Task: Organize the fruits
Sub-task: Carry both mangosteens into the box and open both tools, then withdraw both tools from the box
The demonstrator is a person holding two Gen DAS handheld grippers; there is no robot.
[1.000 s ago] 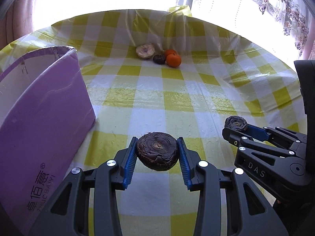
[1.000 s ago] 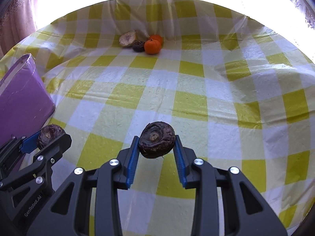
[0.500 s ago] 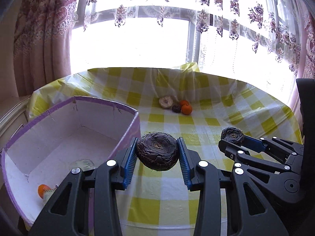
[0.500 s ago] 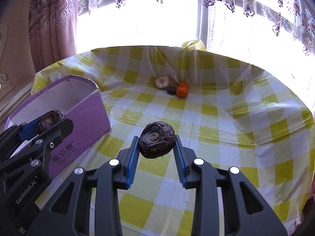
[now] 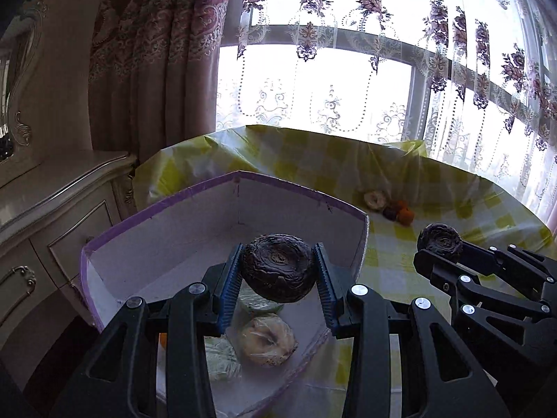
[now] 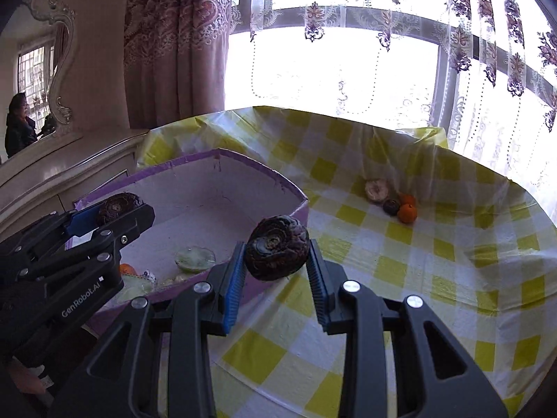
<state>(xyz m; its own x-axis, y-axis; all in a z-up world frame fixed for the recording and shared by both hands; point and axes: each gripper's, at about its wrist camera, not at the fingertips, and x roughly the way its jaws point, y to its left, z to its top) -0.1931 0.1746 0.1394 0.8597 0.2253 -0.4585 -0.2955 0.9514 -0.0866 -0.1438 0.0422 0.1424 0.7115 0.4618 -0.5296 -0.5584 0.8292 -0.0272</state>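
Note:
My left gripper (image 5: 278,275) is shut on a dark wrinkled round fruit (image 5: 278,271) and holds it above the open purple box (image 5: 296,195). My right gripper (image 6: 275,261) is shut on a second dark wrinkled fruit (image 6: 276,247), over the box's right rim (image 6: 264,170). Each gripper shows in the other's view, the right one (image 5: 439,244) and the left one (image 6: 116,209). Inside the box lie a wrapped pale fruit (image 5: 268,341), a green wrapped one (image 6: 195,259) and an orange (image 6: 127,269). At the table's far side sit a pale fruit (image 6: 376,190), a dark fruit (image 6: 391,206) and oranges (image 6: 406,212).
The table wears a yellow and white checked cloth (image 6: 435,254). A cream cabinet (image 5: 52,216) with a mirror (image 6: 38,80) stands left of the box. Curtains (image 6: 174,35) and a bright window (image 6: 330,69) lie behind the table.
Both grippers have lifted and swung left with their fruits. The left one has gone from above the cloth to above the box's inside. The right one has reached the box's rim.

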